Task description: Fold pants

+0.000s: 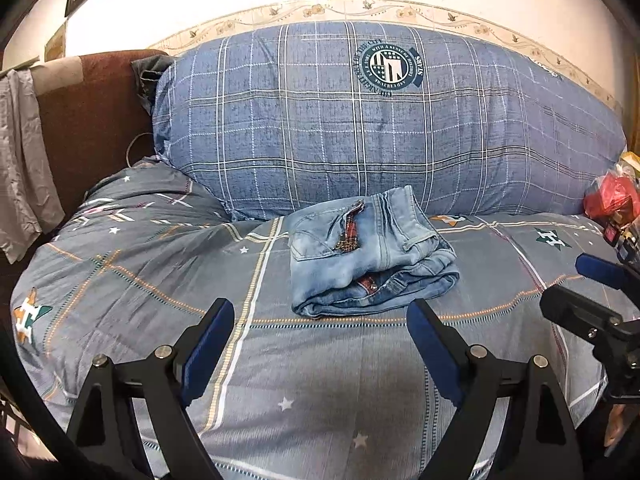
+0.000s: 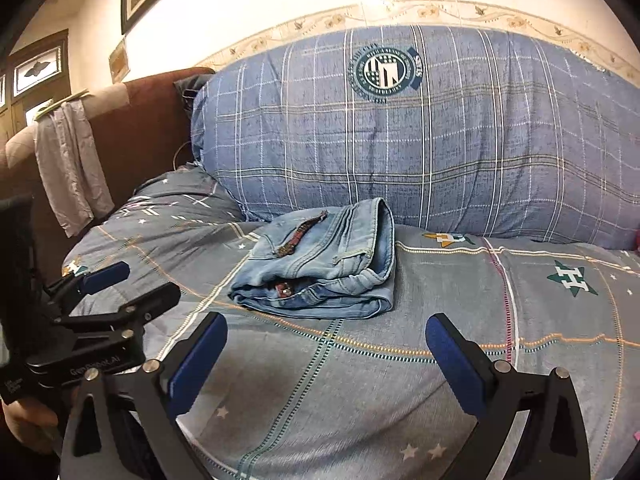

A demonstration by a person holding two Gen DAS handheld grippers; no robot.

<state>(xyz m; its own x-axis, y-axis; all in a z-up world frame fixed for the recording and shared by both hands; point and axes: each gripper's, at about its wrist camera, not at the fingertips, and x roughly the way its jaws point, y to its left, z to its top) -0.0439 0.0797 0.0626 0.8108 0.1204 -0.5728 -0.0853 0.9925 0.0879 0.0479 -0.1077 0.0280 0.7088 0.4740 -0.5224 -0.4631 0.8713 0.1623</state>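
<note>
A pair of light-blue jeans (image 1: 370, 258) lies folded into one compact bundle on a grey patterned bedspread (image 1: 140, 280), just ahead of the left gripper (image 1: 320, 332) and ahead and slightly left of the right gripper (image 2: 326, 344); both tools hover clear of the denim with their blue-padded jaws spread wide and nothing between them. Beyond the bundle, a large blue plaid pillow (image 1: 300, 128) leans against the wall. The fold looks finished, so the step in hand appears to be letting go and backing off, and doing it well means keeping the jaws spread and drawing both tools straight away from the bundle, so no pad snags the loose waistband edge facing them or drags the top layer askew. If the stack needs tidying, a light press on the upper layer would be safer than a fresh pinch. By count: one pair of jeans, one plaid pillow, one bedspread, two grippers, each seen from the other's camera. To the left of both tools a grey cloth (image 2: 70, 168) hangs over a brown upholstered armrest (image 2: 140, 128); to the right of the left tool sits a red package (image 1: 610, 196), contents unclear.
</note>
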